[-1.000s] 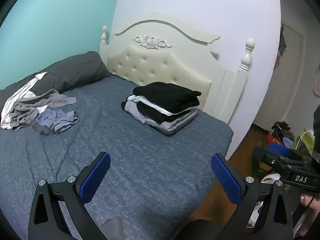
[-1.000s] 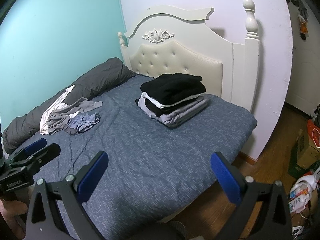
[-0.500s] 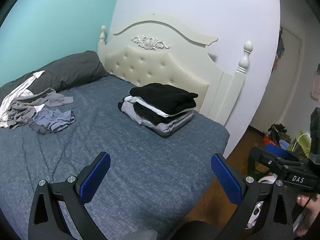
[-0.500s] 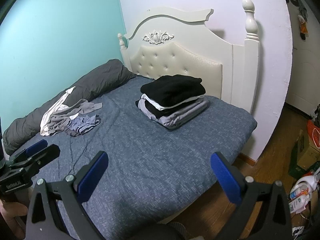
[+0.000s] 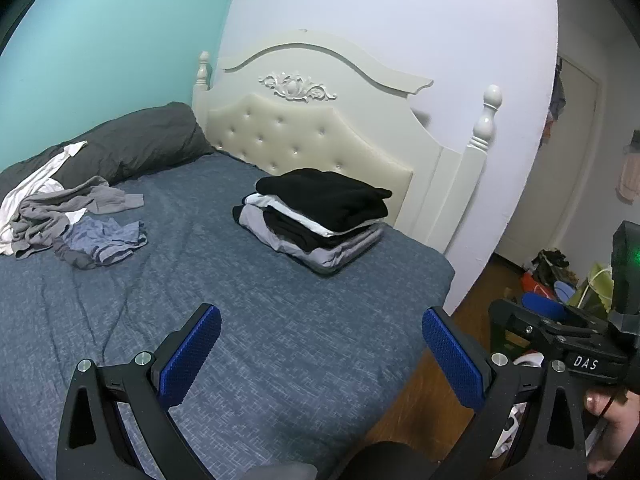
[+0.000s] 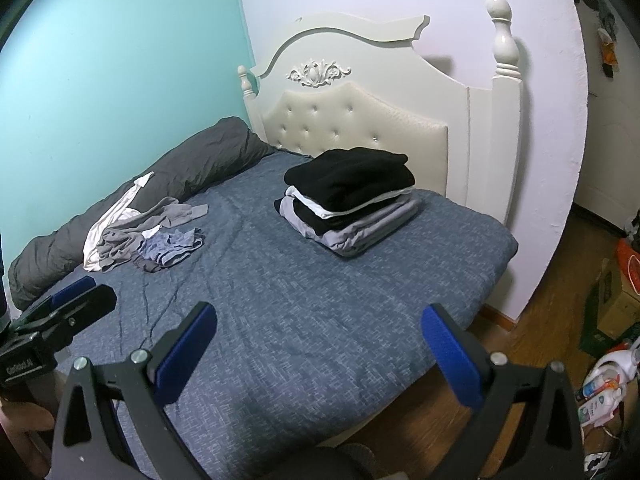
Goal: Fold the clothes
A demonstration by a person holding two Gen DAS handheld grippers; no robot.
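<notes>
- Nearest the cameras, both the left gripper (image 5: 320, 354) and the right gripper (image 6: 318, 352) hover over the foot end of the bed (image 6: 320, 320), fingers spread wide and grasping nothing.
- Farther up the bed, on the side away from the folded stack (image 6: 350, 200), lies the loose pile (image 6: 144, 238) of grey, white and blue clothes, beside the dark duvet roll (image 6: 160, 184).
- These look light, limp and tangled; a hem or shoulder seam seems the best hold.
- How many garments the pile holds is hard to make out.
</notes>
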